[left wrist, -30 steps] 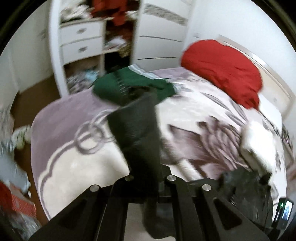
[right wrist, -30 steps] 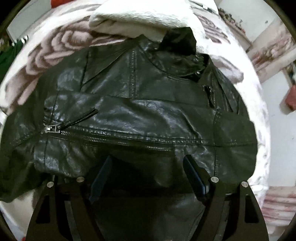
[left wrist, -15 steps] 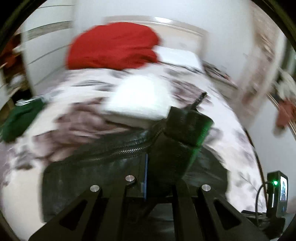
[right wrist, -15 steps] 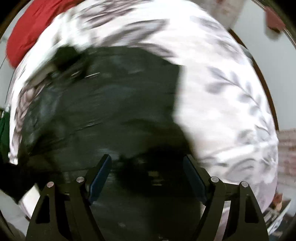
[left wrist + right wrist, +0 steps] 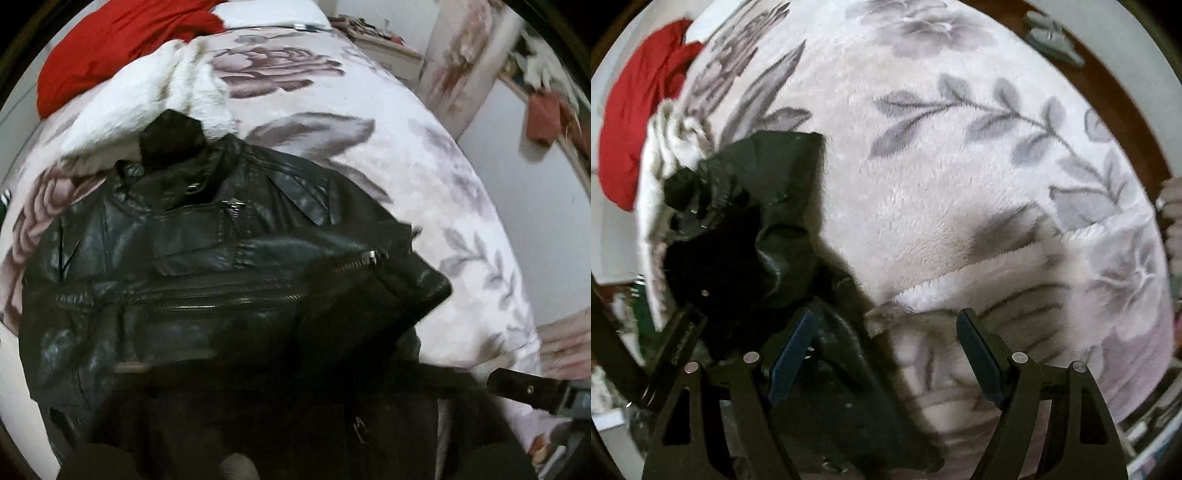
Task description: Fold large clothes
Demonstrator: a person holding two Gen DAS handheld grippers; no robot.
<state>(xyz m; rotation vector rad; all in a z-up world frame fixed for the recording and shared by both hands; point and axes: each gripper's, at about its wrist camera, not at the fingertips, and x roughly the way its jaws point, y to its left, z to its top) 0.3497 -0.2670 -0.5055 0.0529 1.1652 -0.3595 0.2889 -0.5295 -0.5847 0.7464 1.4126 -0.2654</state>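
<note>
I have the black leather jacket (image 5: 229, 280) spread across the floral blanket (image 5: 424, 177), collar toward 12 o'clock in the left wrist view, with a sleeve laid over its body toward 3 o'clock. My right gripper (image 5: 886, 354) stands wide open with nothing between its blue pads (image 5: 979, 354); the jacket's edge lies at 9 o'clock of it, one pad just beside the leather. To fold cleanly, I judge I should slide that pad under the hem rather than pinch the top layer, take both layers, and carry them toward the collar in one slow arc so the stiff leather creases straight.

The left gripper's fingers are lost under dark, blurred fabric at 6 o'clock of its own view, so I cannot tell whether it is closed on anything. The far sleeve is out of sight. A white fleece (image 5: 147, 92) and a red cloth (image 5: 122, 44) lie beyond the collar, near 11 o'clock.
</note>
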